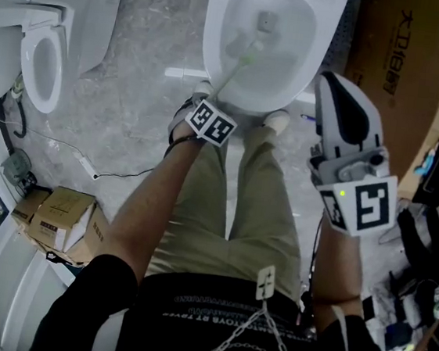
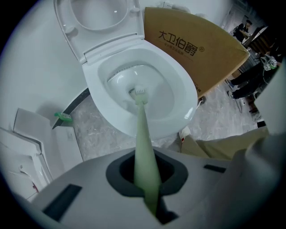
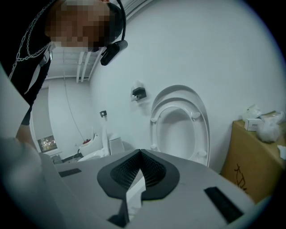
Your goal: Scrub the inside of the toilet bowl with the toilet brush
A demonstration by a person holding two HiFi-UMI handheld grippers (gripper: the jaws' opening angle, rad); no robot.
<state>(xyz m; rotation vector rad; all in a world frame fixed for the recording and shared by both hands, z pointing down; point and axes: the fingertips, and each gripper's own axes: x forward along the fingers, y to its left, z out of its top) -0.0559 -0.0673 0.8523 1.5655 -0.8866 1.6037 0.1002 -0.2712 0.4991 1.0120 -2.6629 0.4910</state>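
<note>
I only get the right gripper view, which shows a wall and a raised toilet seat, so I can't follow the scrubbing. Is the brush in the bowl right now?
Observer: Yes. The left gripper is shut on the toilet brush, and the brush head is inside the toilet bowl.
Operator: Where in the bowl is the head?
Observer: Low in the basin, near its middle, not up on the rim.
Operator: And where is my right gripper relative to the bowl?
Observer: The head view shows the right gripper held off the bowl's right side, next to the cardboard box, not in the bowl.
</note>
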